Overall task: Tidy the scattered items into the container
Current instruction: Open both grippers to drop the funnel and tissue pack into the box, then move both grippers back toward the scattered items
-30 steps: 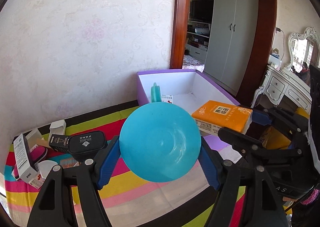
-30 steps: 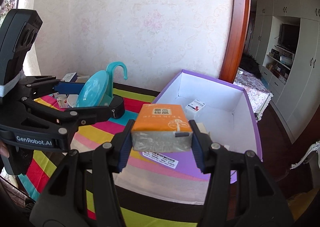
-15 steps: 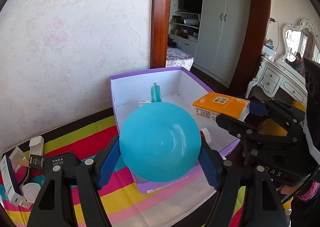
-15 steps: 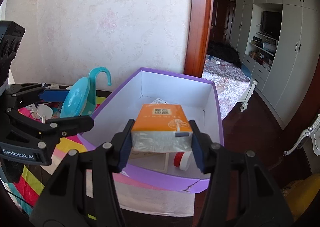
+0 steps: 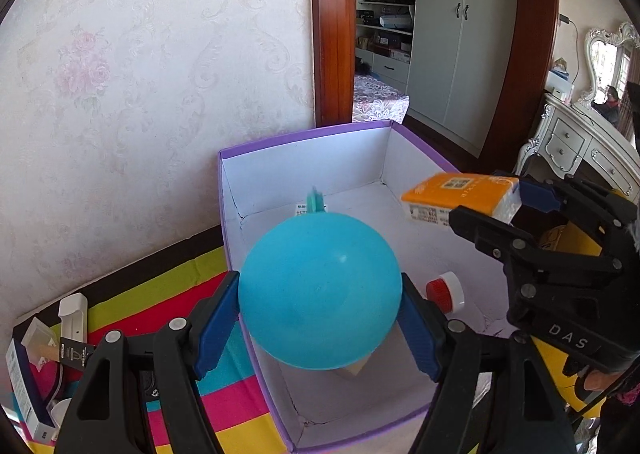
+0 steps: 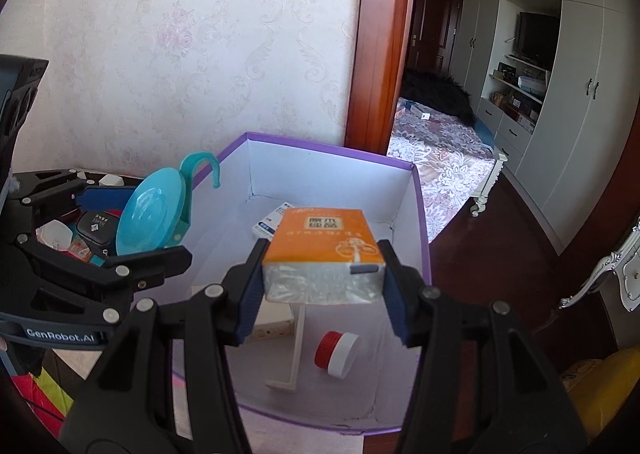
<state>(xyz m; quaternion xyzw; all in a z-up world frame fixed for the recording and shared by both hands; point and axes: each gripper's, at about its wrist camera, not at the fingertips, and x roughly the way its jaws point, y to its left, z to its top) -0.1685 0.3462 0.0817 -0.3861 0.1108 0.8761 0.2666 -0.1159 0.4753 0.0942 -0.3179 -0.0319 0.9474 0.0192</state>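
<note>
My left gripper [image 5: 320, 330] is shut on a round turquoise hook holder [image 5: 320, 294] and holds it above the near left part of the purple box [image 5: 304, 138]. In the right wrist view the holder [image 6: 150, 220] shows edge-on with its curved hook up. My right gripper [image 6: 324, 294] is shut on an orange tissue pack [image 6: 324, 242] above the box's [image 6: 332, 148] middle; the pack also shows in the left wrist view [image 5: 460, 196]. Inside the box lie a red-and-white cap [image 6: 336, 348], a small white carton [image 6: 270, 224] and a white stick piece [image 6: 294, 354].
Loose items remain on the striped cloth [image 5: 168, 290] left of the box: a black case [image 6: 98, 230], a white boxed item [image 5: 24, 386], a white clip [image 5: 72, 314]. The wall stands just behind. A doorway and wardrobes are to the right.
Both grippers have moved right from the striped cloth to above the box, each still holding its item. The box's inside now fills the views.
</note>
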